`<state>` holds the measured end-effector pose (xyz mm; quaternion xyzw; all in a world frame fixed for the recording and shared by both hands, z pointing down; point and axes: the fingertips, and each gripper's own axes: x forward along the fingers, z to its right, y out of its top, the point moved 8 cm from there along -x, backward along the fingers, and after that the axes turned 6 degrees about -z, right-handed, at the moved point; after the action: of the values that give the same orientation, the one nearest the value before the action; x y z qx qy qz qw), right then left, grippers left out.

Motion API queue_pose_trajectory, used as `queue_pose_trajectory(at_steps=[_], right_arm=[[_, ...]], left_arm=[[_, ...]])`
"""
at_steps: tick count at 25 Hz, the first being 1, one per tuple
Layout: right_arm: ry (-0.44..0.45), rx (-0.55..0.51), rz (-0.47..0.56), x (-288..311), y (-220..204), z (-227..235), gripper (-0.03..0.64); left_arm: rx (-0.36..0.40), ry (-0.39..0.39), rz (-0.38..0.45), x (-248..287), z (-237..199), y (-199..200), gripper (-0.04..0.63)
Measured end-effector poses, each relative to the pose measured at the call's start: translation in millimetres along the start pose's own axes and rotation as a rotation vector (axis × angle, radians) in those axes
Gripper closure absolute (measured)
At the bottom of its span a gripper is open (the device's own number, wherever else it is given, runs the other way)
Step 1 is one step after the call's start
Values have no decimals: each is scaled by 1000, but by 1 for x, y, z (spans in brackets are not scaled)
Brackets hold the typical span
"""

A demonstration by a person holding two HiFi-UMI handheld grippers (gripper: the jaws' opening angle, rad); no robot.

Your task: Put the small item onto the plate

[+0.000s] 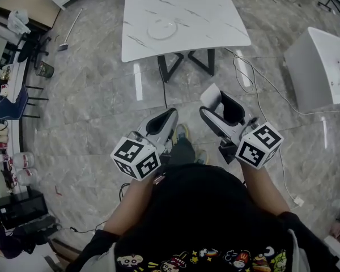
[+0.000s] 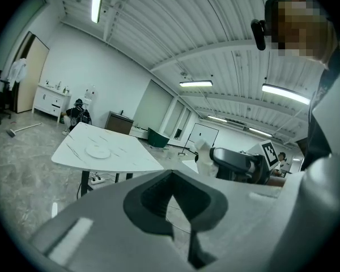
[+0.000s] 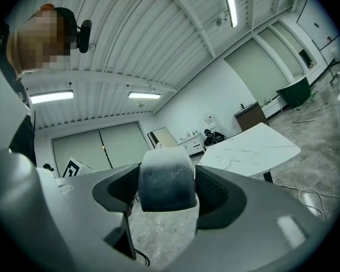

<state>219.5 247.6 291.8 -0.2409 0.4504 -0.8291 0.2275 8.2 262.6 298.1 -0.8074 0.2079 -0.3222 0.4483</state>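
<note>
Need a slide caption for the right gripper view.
Right gripper shut on the small pale item, with the white marble table in the background.

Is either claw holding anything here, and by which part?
The right claw pinches a small whitish item across its sides; the left claw is shut, empty.

You seem to be in a lab or test hall, not a home. Ahead of your left gripper (image 1: pixel 171 115) stands a lone marble-topped table (image 1: pixel 181 18) on grey floor tiles (image 1: pixel 90 106). Loose cables (image 1: pixel 255 89) trail just beyond your right gripper (image 1: pixel 218 98), and strip lights (image 2: pixel 95 1) hang from a ribbed ceiling (image 2: pixel 158 27).
</note>
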Motion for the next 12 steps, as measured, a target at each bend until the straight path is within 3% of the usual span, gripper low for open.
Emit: queue_pose_trajectory(at_steps=[12], right_arm=[[-28,25,-53,89,31,40,284]], left_arm=[[-18,-29,-29,47,-88,50,595]])
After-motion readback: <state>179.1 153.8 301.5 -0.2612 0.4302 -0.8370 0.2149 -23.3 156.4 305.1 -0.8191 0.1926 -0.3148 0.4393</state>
